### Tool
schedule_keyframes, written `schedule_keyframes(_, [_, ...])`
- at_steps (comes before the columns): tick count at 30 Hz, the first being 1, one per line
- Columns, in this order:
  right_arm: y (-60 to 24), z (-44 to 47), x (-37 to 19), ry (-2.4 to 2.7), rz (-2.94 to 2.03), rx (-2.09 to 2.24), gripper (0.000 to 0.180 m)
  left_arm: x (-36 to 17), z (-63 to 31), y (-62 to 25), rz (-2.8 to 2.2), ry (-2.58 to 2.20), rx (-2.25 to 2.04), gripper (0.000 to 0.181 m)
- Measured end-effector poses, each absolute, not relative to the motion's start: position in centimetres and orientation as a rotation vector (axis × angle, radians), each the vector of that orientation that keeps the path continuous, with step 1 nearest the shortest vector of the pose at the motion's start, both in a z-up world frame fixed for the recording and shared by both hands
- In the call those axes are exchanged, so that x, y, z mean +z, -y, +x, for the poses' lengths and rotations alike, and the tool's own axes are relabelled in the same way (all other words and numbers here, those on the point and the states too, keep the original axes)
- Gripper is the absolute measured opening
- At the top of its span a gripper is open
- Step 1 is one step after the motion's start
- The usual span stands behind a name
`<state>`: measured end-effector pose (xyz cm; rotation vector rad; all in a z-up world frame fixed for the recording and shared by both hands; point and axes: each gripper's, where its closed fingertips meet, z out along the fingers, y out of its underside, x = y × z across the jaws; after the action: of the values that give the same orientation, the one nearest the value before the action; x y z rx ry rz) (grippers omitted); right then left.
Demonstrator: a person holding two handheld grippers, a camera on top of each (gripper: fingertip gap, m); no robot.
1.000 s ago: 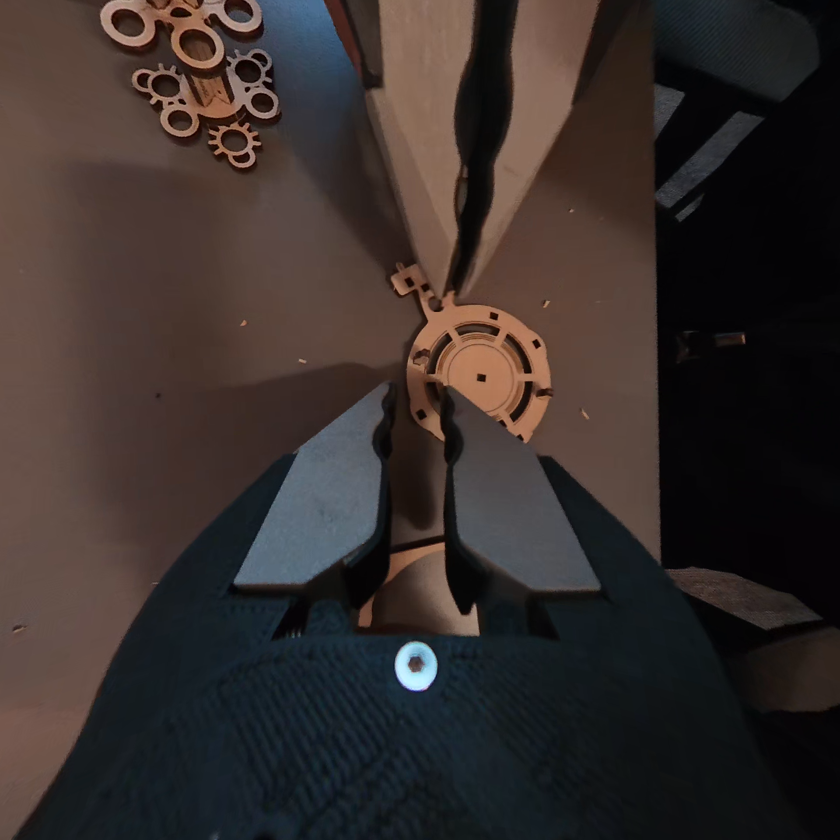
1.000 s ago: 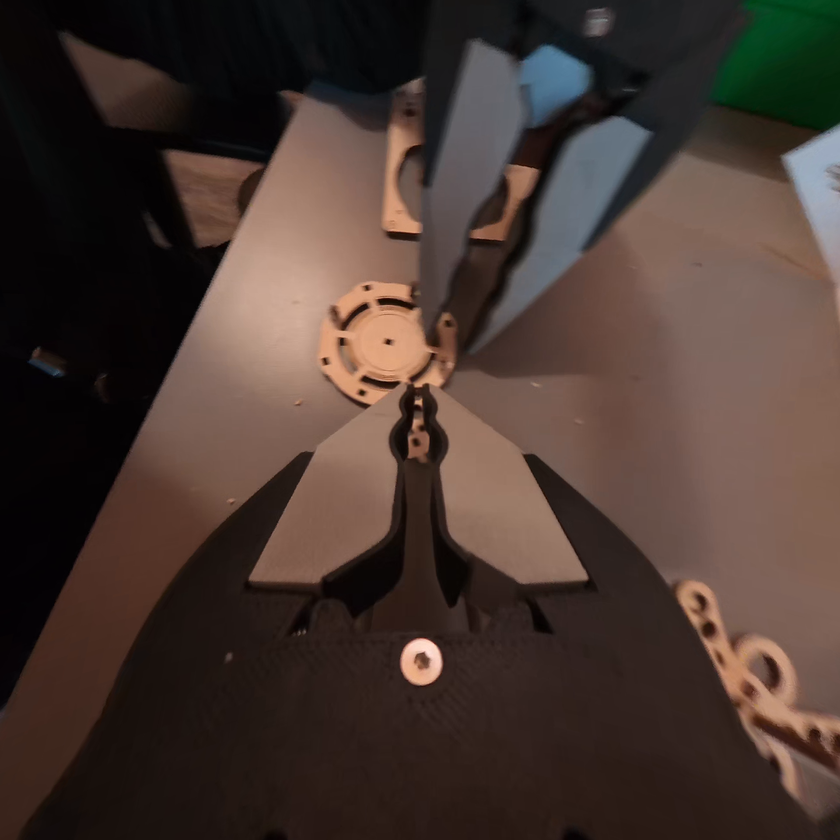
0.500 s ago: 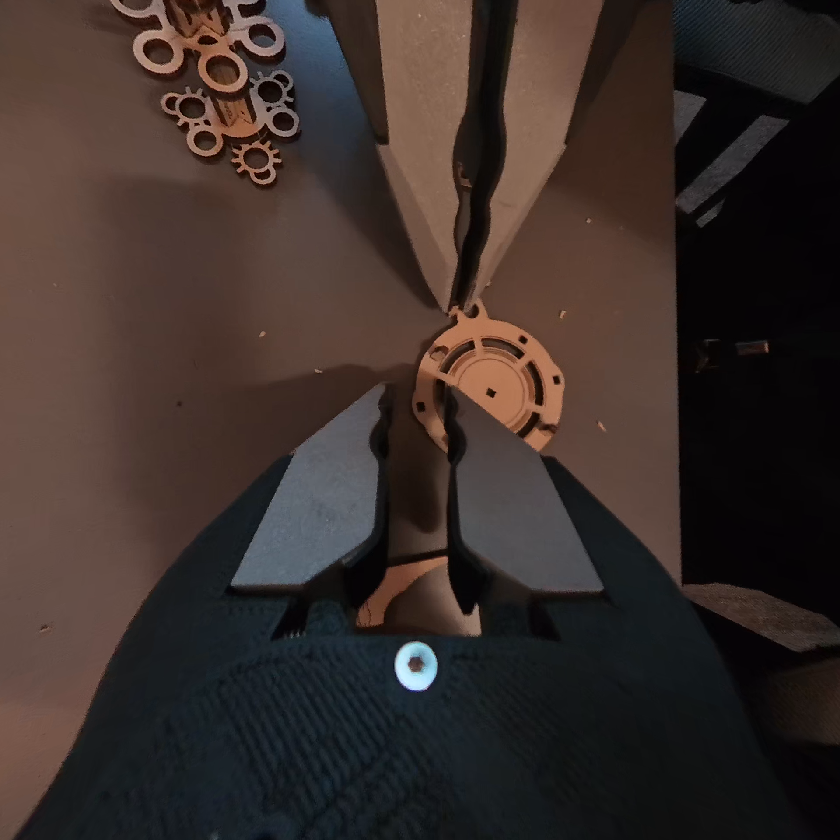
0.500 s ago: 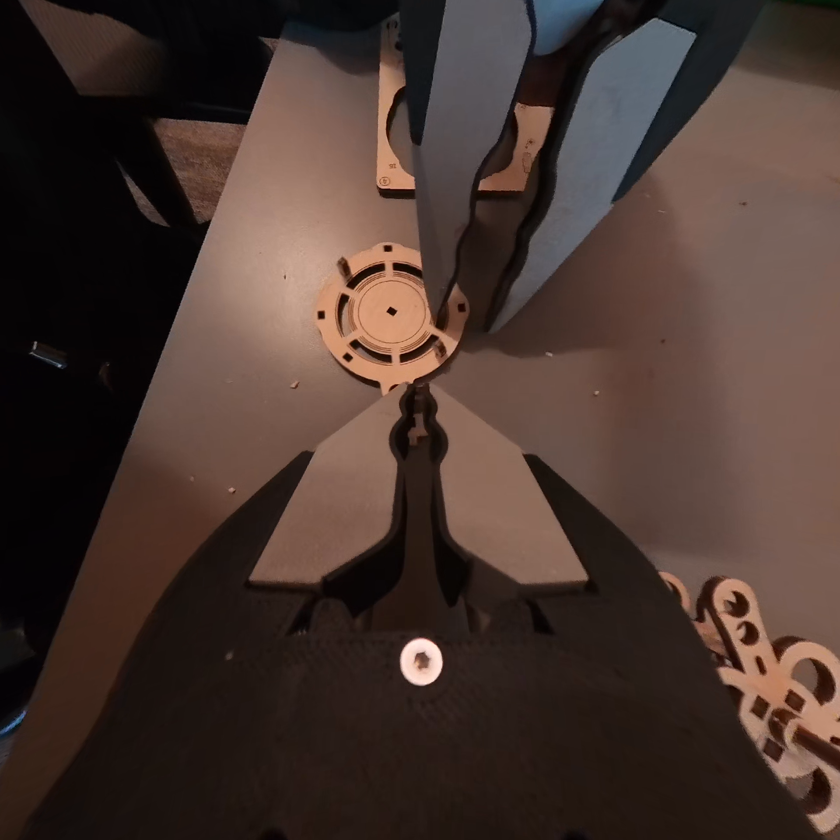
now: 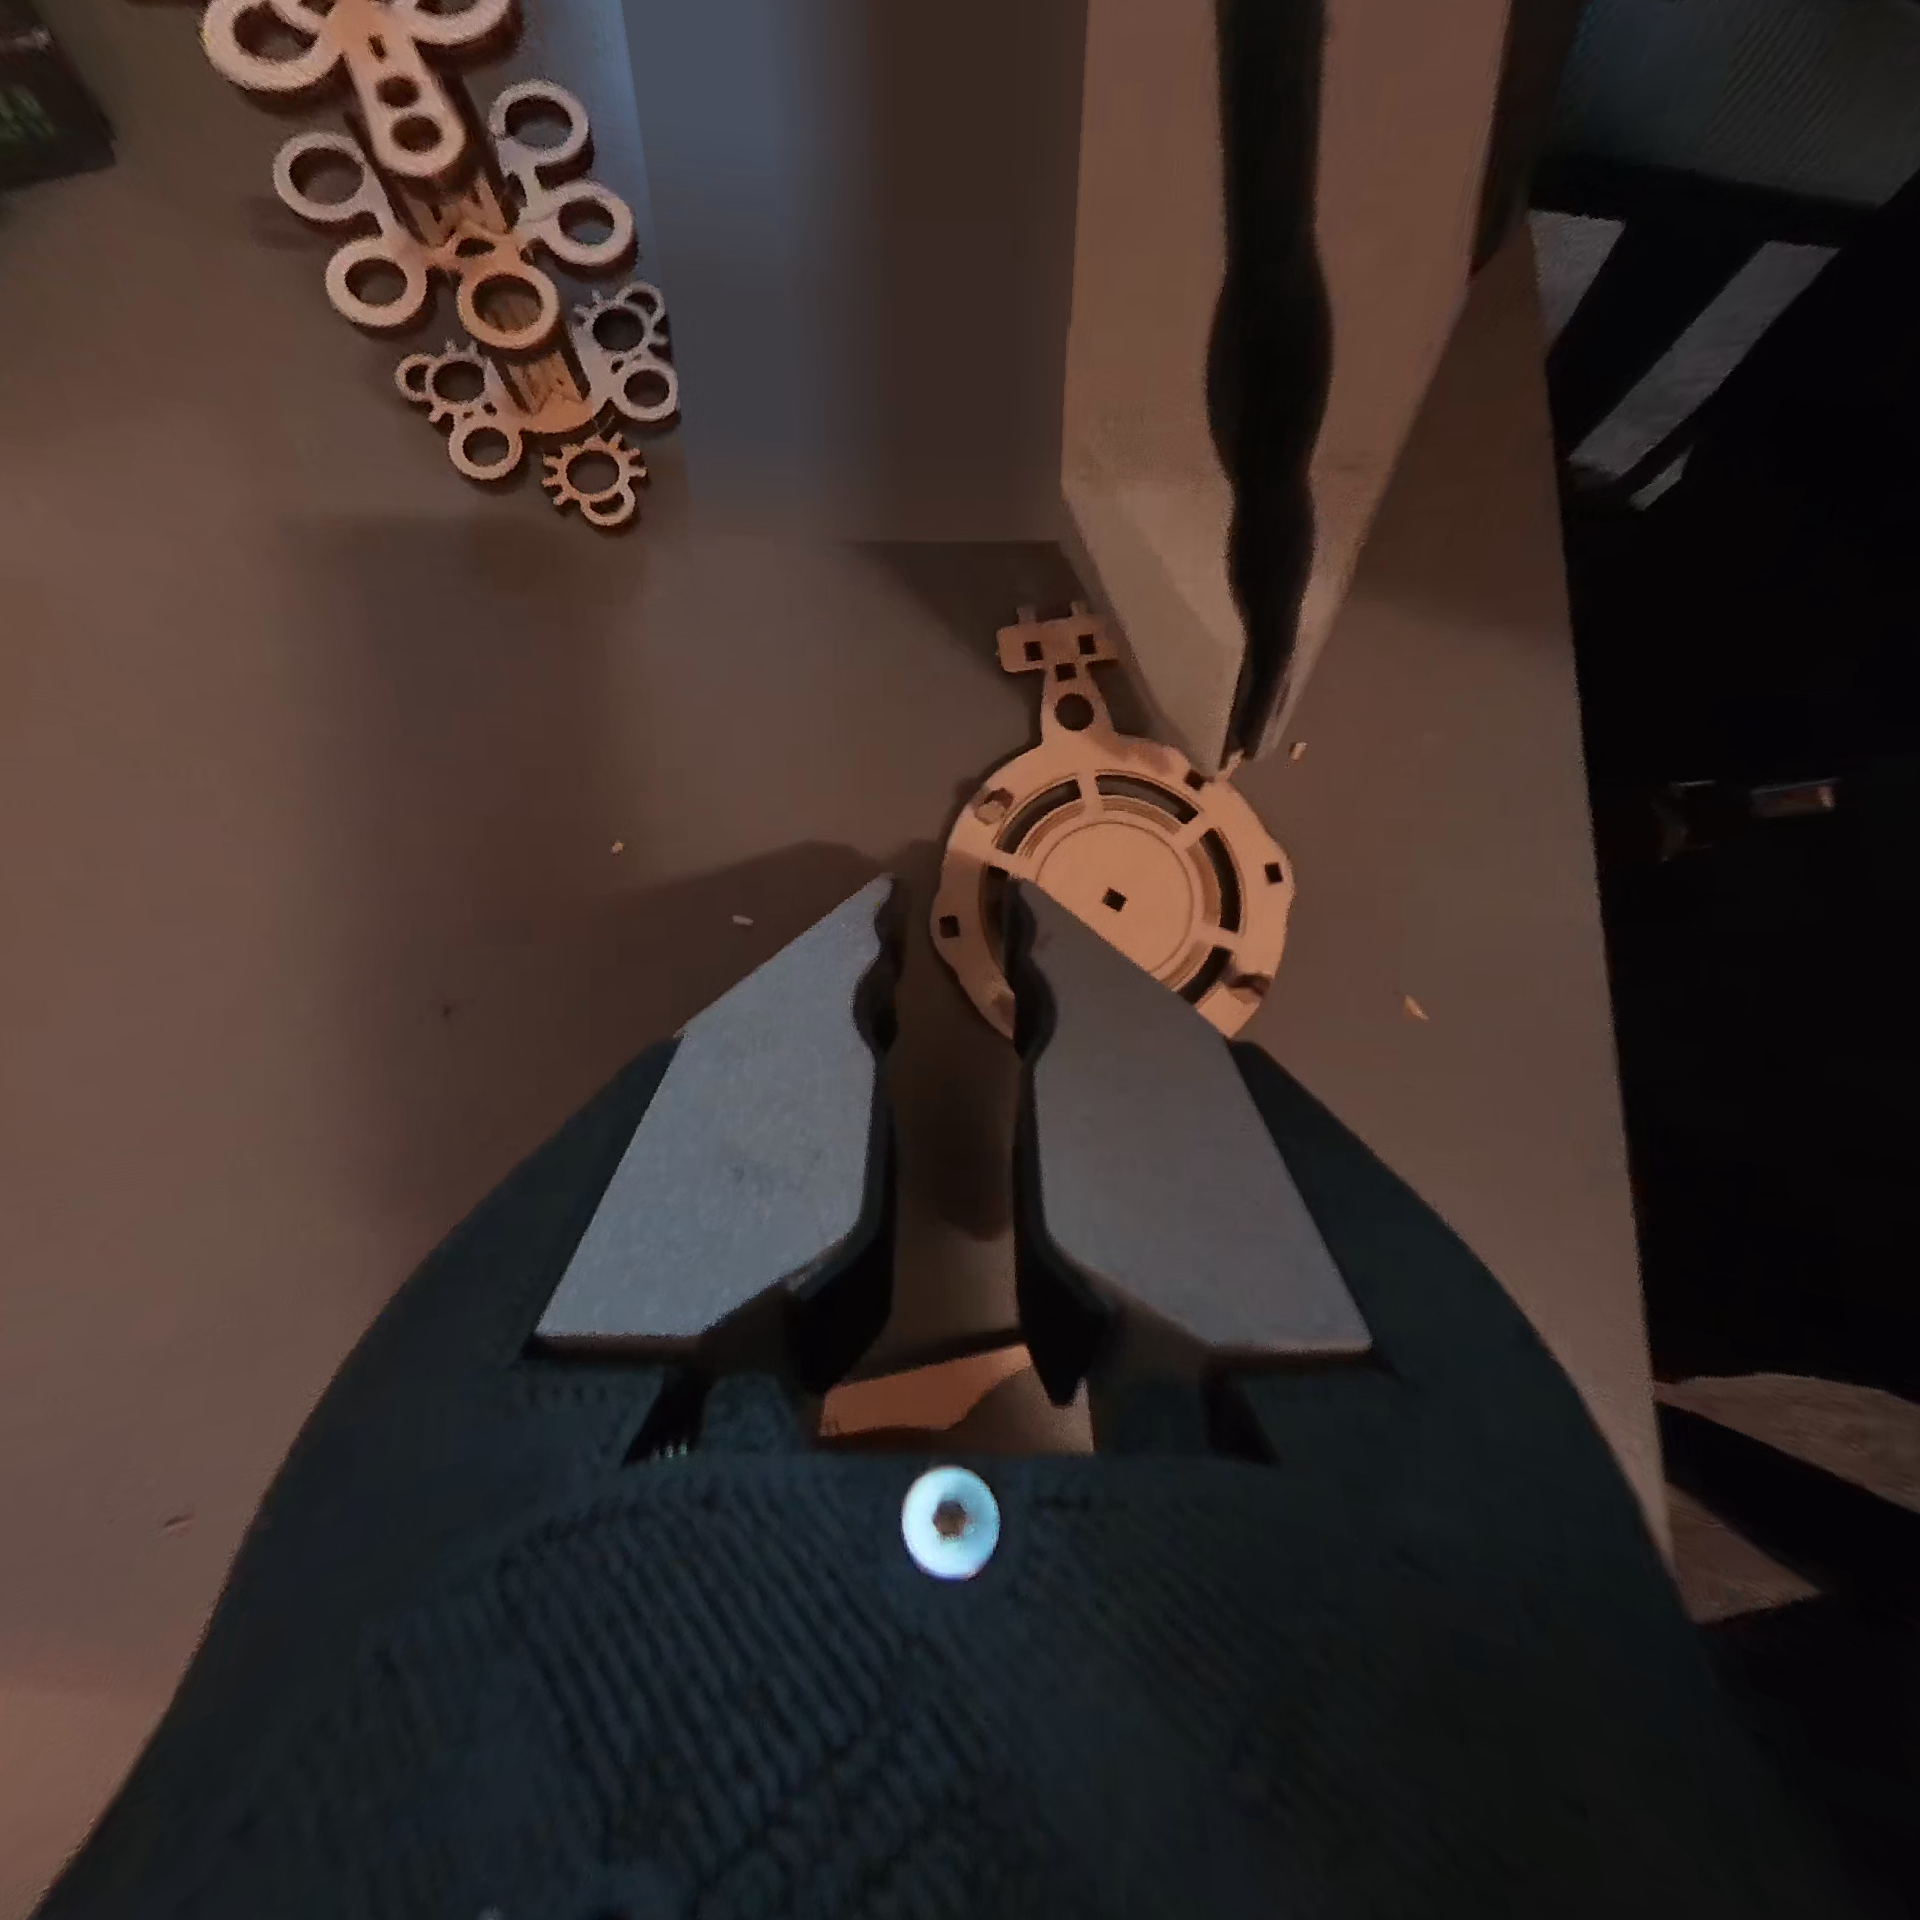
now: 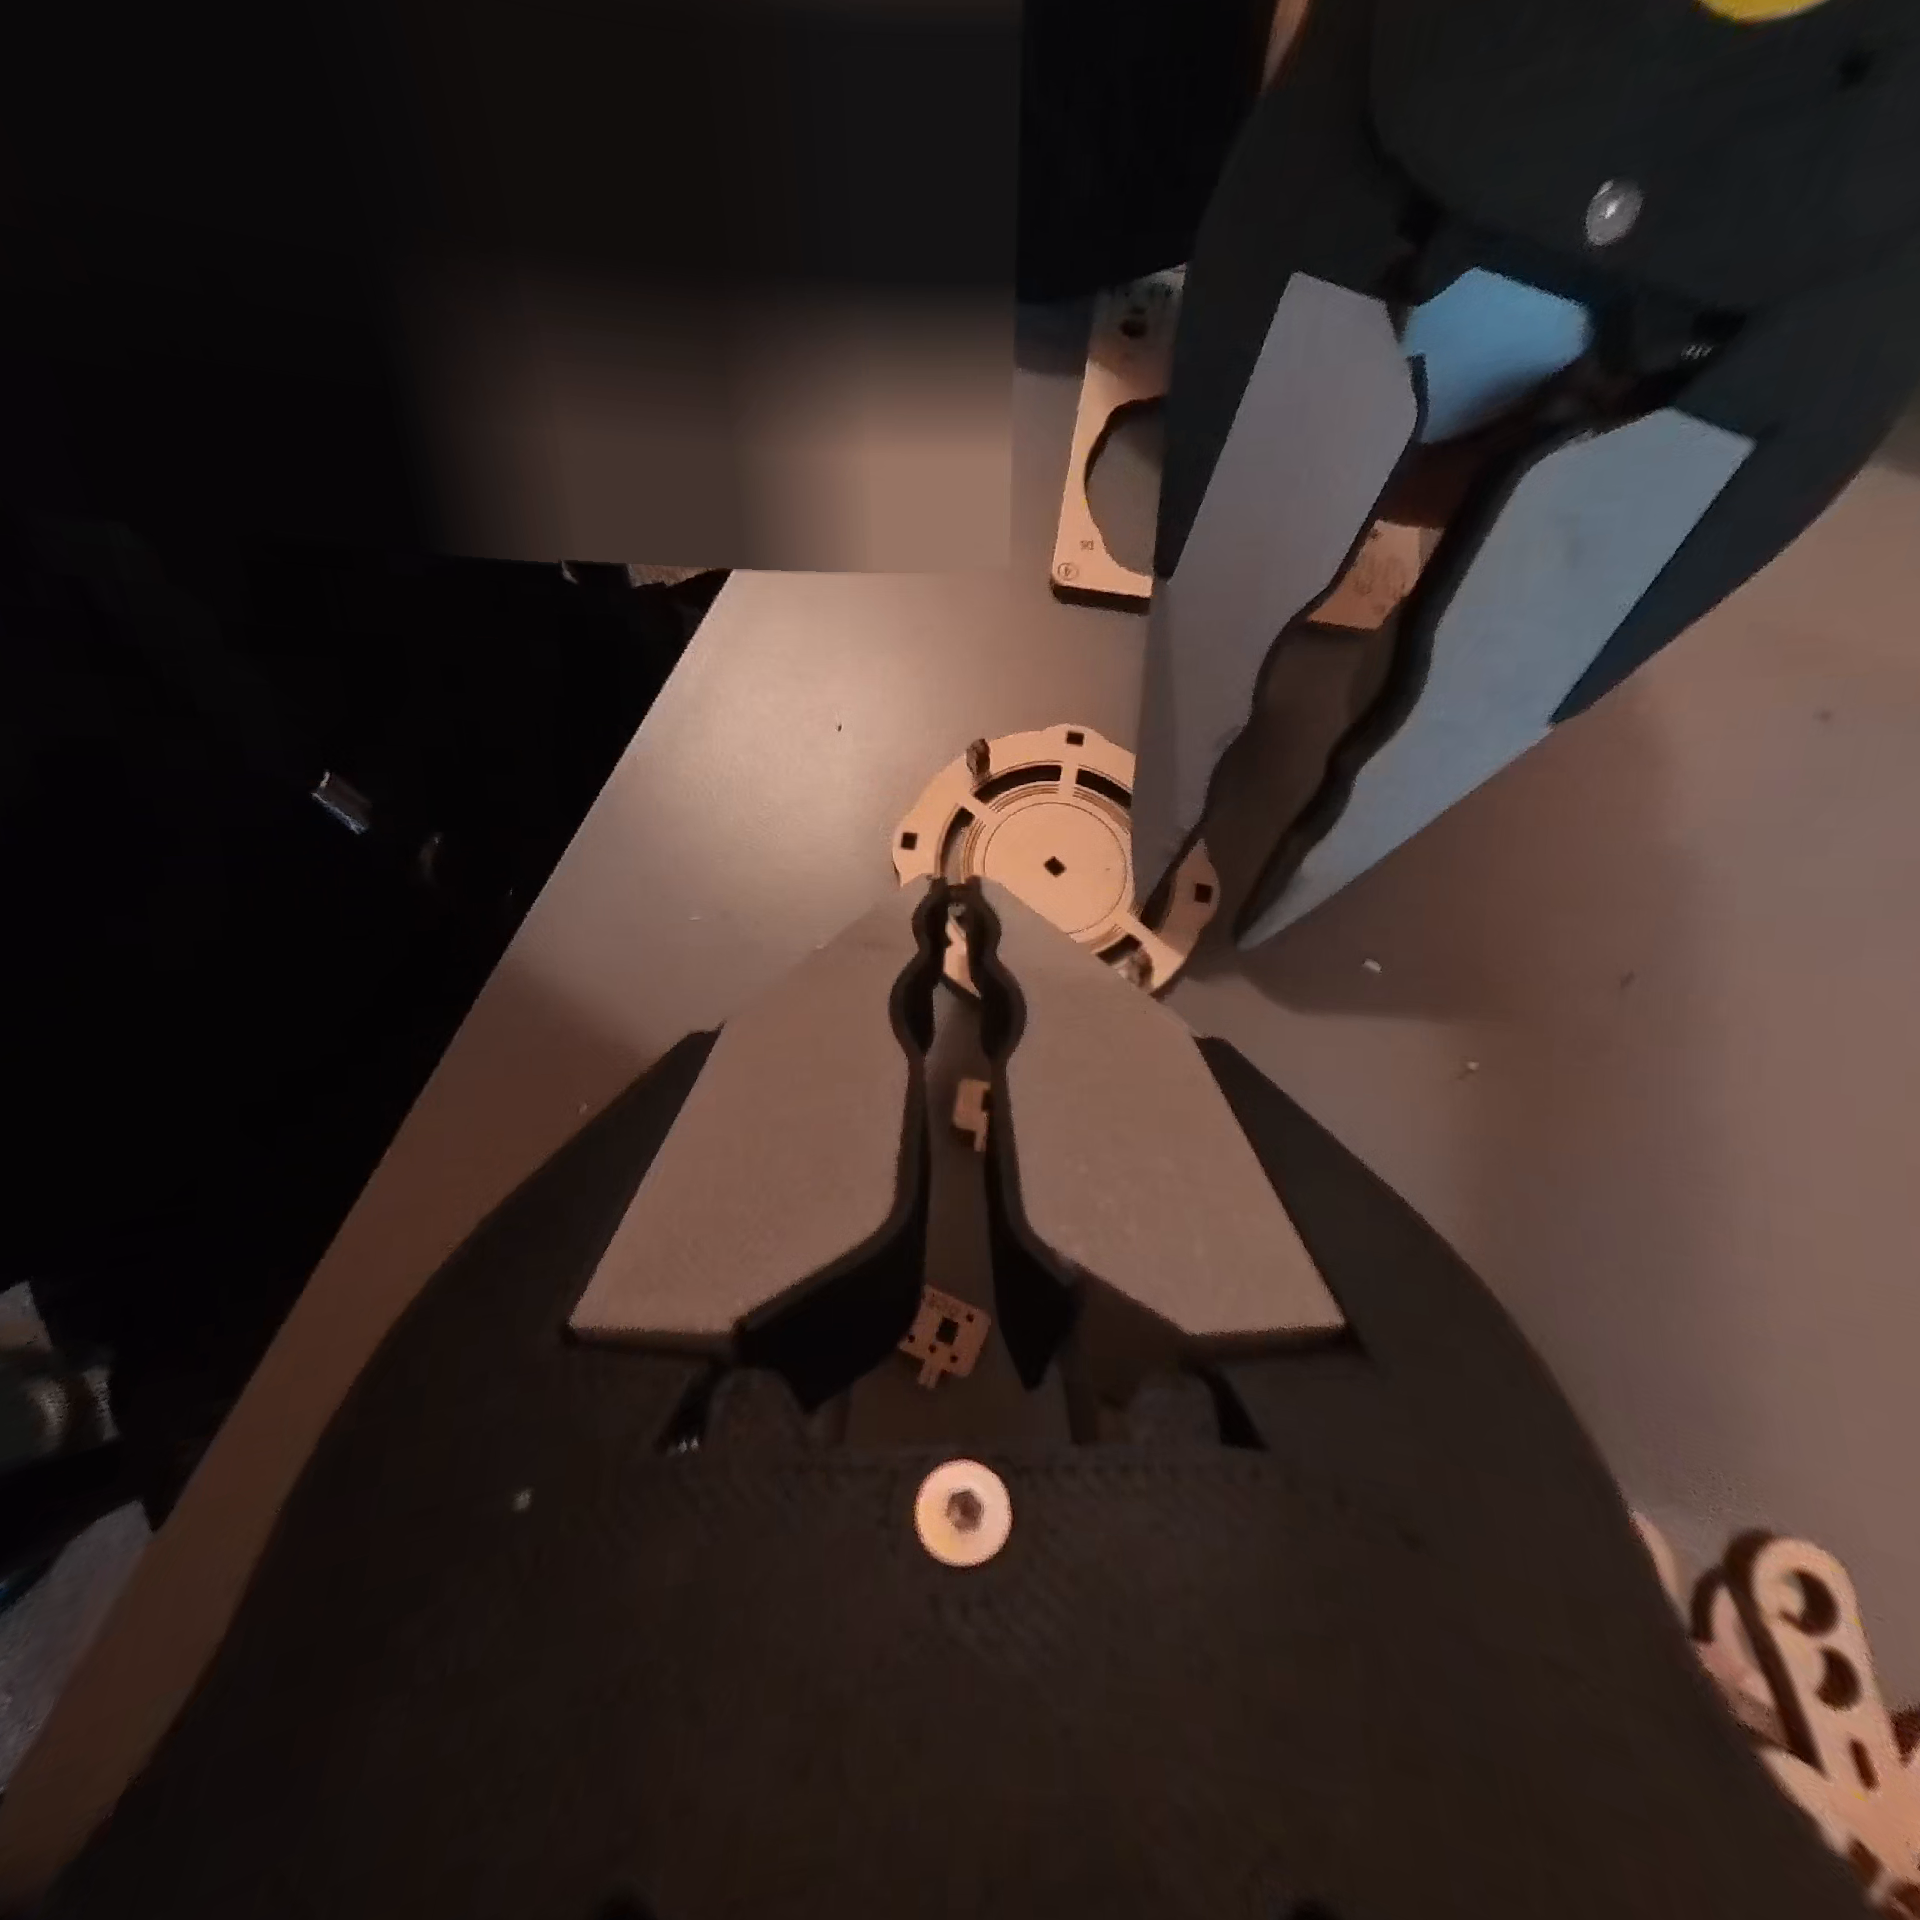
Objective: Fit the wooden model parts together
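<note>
A round slotted wooden disc (image 5: 1117,894) (image 6: 1049,862) lies flat on the grey table (image 5: 312,831) near its edge. A small key-shaped wooden part (image 5: 1065,665) lies on the table with its ring end at the disc's far rim. Bits of it show through the gap of my right gripper in the right wrist view (image 6: 940,1340). My left gripper (image 5: 956,904) (image 6: 1205,925) is open, with one fingertip (image 5: 1029,914) resting on the disc's near rim. My right gripper (image 6: 951,894) (image 5: 1247,743) is shut, its tips down at the disc's rim beside the key-shaped part.
An assembled wooden model of ringed plates (image 5: 468,260) (image 6: 1818,1683) stands on the table away from the disc. A wooden frame sheet with a round cut-out (image 6: 1107,499) lies behind the left gripper. The table edge (image 5: 1569,935) runs close beside the disc, with a dark drop beyond. One gripper's finger ends stand about 5 centimetres off the other's.
My right gripper has shifted sideways off the key-shaped part, which now lies in full view at the disc's rim. My left gripper stays open on the disc.
</note>
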<state>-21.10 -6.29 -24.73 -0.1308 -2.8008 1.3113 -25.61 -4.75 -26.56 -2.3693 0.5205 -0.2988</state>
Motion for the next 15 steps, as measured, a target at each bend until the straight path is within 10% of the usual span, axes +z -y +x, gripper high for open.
schedule_keyframes(15, [5.75, -20.65, -25.48, 2.837, -0.084, 1.261, 0.0, -26.52, -24.74, 4.7, -2.307, -0.64, -0.273, 0.0])
